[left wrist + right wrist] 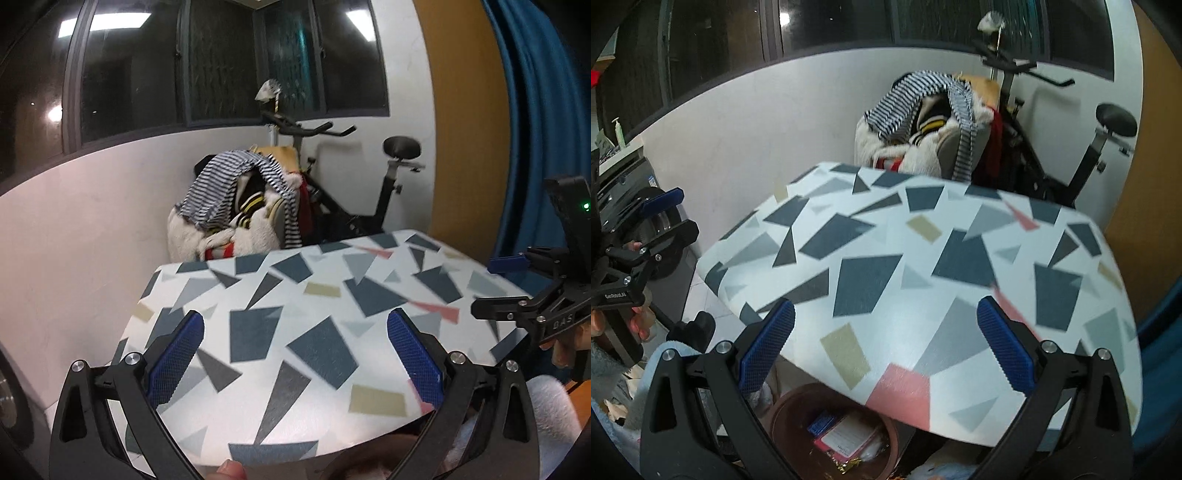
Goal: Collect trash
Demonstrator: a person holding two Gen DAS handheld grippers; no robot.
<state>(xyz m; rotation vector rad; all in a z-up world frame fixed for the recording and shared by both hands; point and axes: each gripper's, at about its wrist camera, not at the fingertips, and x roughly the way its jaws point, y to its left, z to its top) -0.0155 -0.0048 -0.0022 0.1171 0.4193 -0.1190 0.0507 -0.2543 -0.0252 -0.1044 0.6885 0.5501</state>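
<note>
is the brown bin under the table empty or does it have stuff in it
Not empty: the brown bin holds a pink-edged packet, a blue wrapper and gold foil.

The table (pixel 295 295) in front of me has a white top with rounded corners, printed with scattered angular patches in dark blue, grey, beige and pink. I see no object lying on the visible part of its surface in either wrist view. Below its near edge, in my right wrist view, a round brown bin (pixel 786 417) stands on the floor. Inside it lie a pink-and-white packet (pixel 846 437), a small blue item (pixel 822 422) and a gold foil wrapper (pixel 849 466).
</note>
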